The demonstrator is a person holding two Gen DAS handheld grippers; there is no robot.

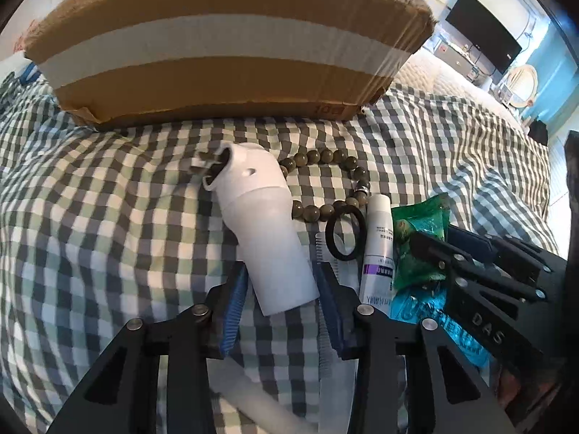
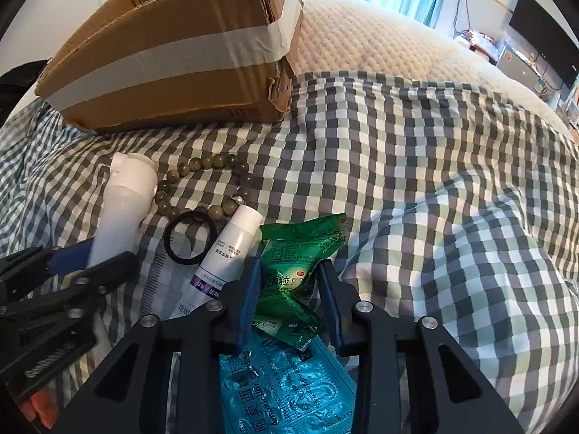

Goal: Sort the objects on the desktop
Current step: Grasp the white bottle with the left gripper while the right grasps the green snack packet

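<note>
A white spray bottle point(image 1: 260, 224) lies on the checked cloth point(image 1: 108, 217), nozzle toward the box. My left gripper point(image 1: 281, 271) is shut on its base, a blue pad against each side. In the right wrist view a crumpled green sachet point(image 2: 300, 249) sits squeezed between the blue pads of my right gripper point(image 2: 289, 267), above a blue blister pack point(image 2: 289, 390). The two grippers work side by side, the left gripper point(image 2: 72, 260) just to the left of the right one.
Between the grippers lie a bead bracelet point(image 2: 202, 184), a black hair tie point(image 2: 190, 235), a white tube with a purple label point(image 2: 228, 249) and a pale comb point(image 2: 159, 275). An open, taped cardboard box point(image 2: 173, 72) stands behind. A quilted mattress point(image 2: 380, 36) extends to the right.
</note>
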